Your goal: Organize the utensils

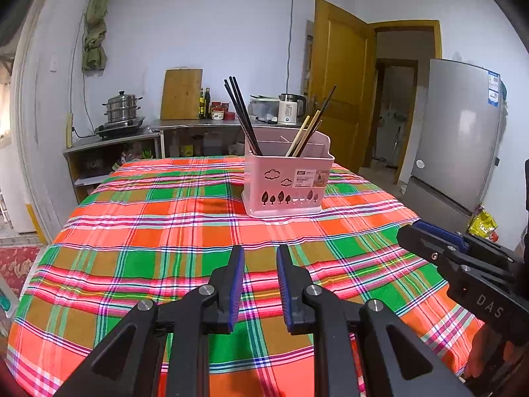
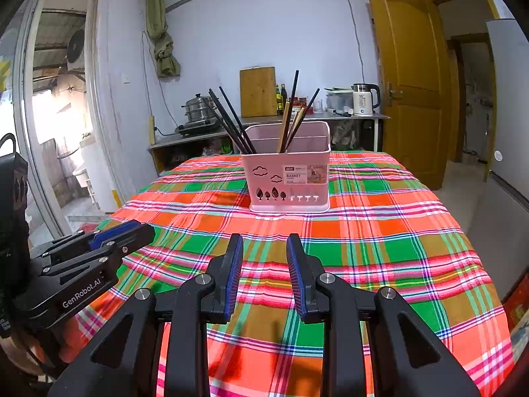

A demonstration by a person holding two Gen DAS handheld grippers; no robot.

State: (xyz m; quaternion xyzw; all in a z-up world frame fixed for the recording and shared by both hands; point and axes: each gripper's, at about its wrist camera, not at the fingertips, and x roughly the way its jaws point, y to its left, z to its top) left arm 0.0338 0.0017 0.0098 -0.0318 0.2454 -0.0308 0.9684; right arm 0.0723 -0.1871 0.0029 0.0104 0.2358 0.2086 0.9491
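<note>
A pink utensil basket [image 1: 287, 178] stands on the plaid-covered table [image 1: 165, 231], far of centre. Black chopsticks [image 1: 240, 112] lean in its left compartment; light wooden chopsticks [image 1: 299, 140] with further dark ones lean in the right. Left gripper [image 1: 260, 252] and right gripper [image 2: 264, 241] hover above the near cloth, well apart from the basket, jaws parted and grasping nothing.

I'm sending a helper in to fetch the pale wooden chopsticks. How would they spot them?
Find the table with the plaid cloth; a pink basket stands on it. In its right compartment, pale wooden chopsticks lean among dark ones. The left bunch is all black.
</note>
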